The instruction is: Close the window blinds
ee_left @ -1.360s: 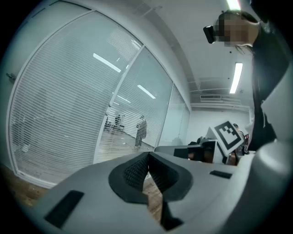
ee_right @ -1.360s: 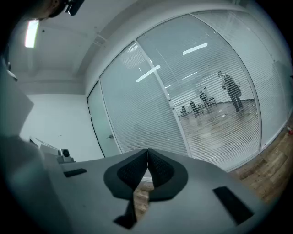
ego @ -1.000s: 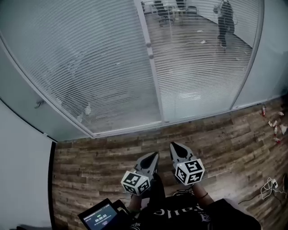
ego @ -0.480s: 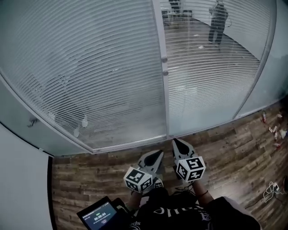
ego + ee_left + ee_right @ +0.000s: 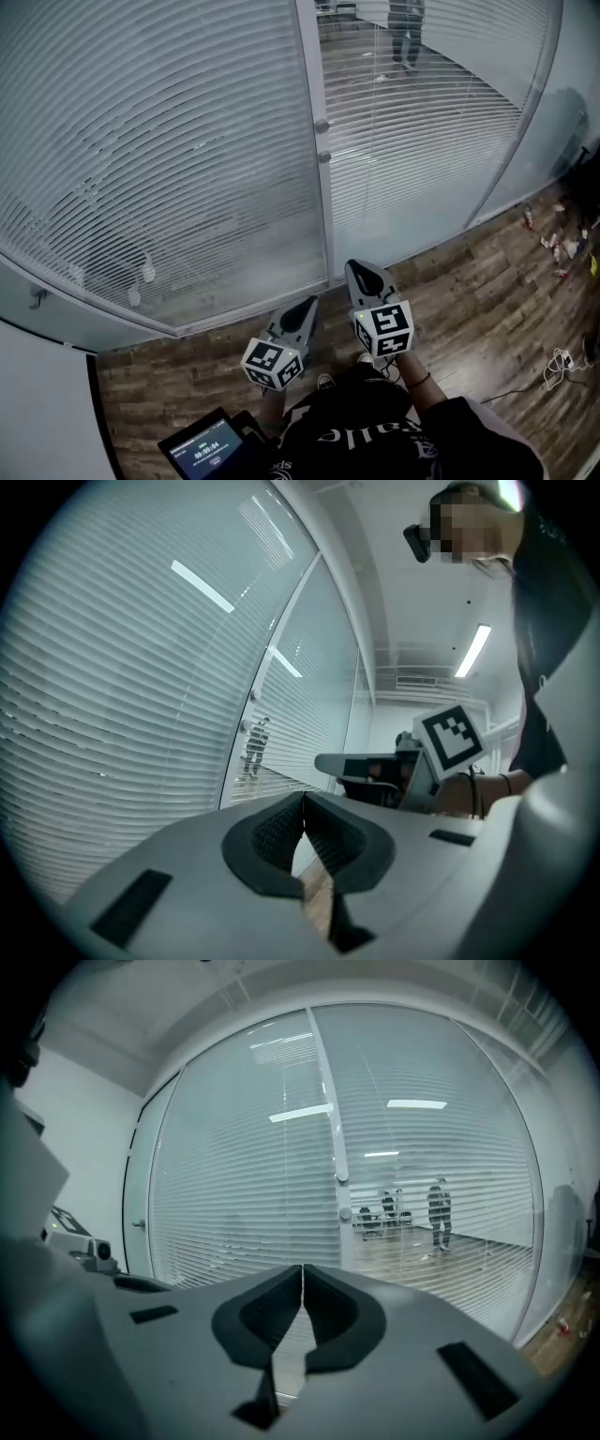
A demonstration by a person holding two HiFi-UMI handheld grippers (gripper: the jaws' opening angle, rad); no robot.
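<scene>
Slatted window blinds fill a glass wall ahead. The left panel's blinds [image 5: 159, 159] look nearly opaque. Through the right panel's slats [image 5: 422, 122] I can see a room beyond. Two small round knobs [image 5: 322, 141] sit on the white post between the panels, also seen as knobs [image 5: 344, 1195] in the right gripper view. My left gripper [image 5: 306, 308] is shut and empty, low in front of the glass. My right gripper [image 5: 362, 272] is shut and empty too, its tip just below the post's foot. Both jaw pairs meet with nothing between them, left gripper [image 5: 302, 804] and right gripper [image 5: 302, 1275].
A person [image 5: 405, 28] stands in the room behind the glass. A tablet [image 5: 208, 450] hangs at my lower left. Litter [image 5: 553, 246] and a white cable [image 5: 561, 361] lie on the wood floor at right. A door handle [image 5: 37, 298] is at far left.
I have come closer to the glass wall. Both grippers, still shut, now sit nearer the foot of the post, and the knobs appear lower and closer.
</scene>
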